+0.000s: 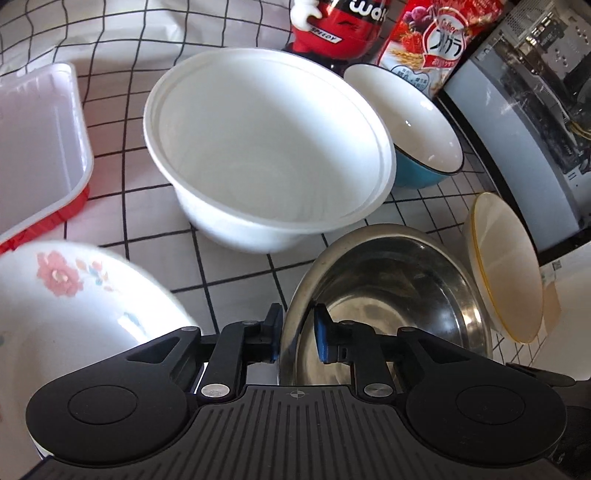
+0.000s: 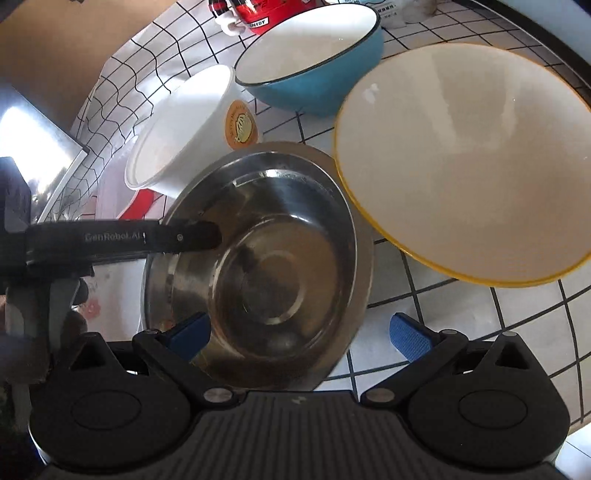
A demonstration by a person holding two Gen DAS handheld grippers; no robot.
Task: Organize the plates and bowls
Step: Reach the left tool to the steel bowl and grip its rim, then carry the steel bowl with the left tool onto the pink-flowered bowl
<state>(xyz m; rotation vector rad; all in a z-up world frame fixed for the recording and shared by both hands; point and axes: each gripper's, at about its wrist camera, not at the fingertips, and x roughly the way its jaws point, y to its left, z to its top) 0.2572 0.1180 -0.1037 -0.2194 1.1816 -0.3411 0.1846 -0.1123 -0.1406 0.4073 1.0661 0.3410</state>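
Observation:
My left gripper (image 1: 298, 334) is shut on the near rim of a steel bowl (image 1: 399, 291), one pad inside and one outside. The same steel bowl (image 2: 273, 258) fills the right wrist view, with the left gripper's finger reaching over its left rim. My right gripper (image 2: 299, 338) is open, its blue pads spread on either side of the bowl's near edge. A big white plastic bowl (image 1: 266, 147) stands behind, a blue bowl (image 1: 417, 129) to its right, and a cream bowl with a yellow rim (image 2: 469, 158) beside the steel one. A floral plate (image 1: 62, 295) lies at left.
A red-and-white plastic container (image 1: 40, 147) sits at the far left. A red figure bottle (image 1: 340, 26) and a cereal bag (image 1: 436, 40) stand at the back. A grey appliance (image 1: 524, 129) lines the right edge. The table has a white grid-pattern cloth (image 1: 236, 273).

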